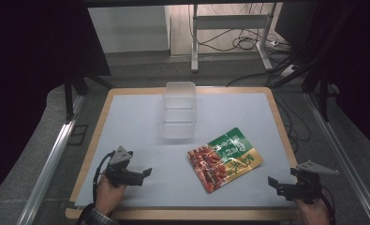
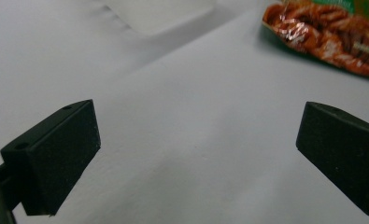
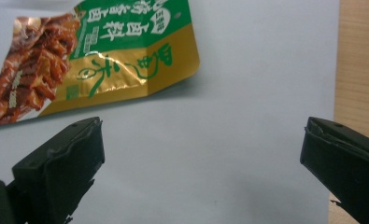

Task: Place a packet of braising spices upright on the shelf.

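A snack packet [image 1: 225, 158] in green, gold and red lies flat on the white mat, right of centre; it also appears at the top right of the left gripper view [image 2: 331, 32] and the top left of the right gripper view [image 3: 93, 51]. A clear plastic container [image 1: 179, 110] stands behind it near the mat's middle. My left gripper [image 1: 147, 172] rests low at the front left, jaws wide apart with only bare mat between them [image 2: 198, 154]. At the front right corner, my right gripper [image 1: 270, 183] stands open with nothing between its jaws [image 3: 203, 163], short of the packet.
The white mat [image 1: 136, 122] covers a wooden table whose edge [image 3: 357, 56] runs close beside the right gripper. Beyond the table are a metal frame [image 1: 229, 28], floor cables [image 1: 248, 44] and dark curtains at both sides.
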